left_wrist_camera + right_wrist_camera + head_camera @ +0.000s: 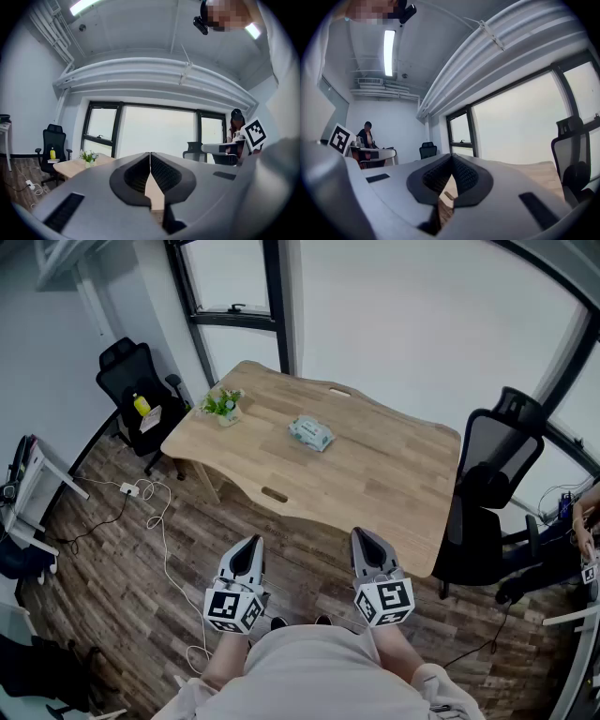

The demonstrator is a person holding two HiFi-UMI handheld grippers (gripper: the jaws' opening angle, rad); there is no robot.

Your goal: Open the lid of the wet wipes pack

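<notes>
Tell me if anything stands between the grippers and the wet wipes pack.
Nothing visible does. The wet wipes pack lies alone mid-table, with only bare table between it and the left gripper and right gripper, both held short of the table's near edge. The potted plant stands aside at the far left corner.

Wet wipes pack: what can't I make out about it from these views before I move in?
- Head view: the wet wipes pack is too small and far away to show its lid, or whether the lid is open or shut.
- Left gripper view: the pack is not visible. The left tongs block the middle of the table.
- Right gripper view: the pack is not visible. The right tongs block it.
</notes>
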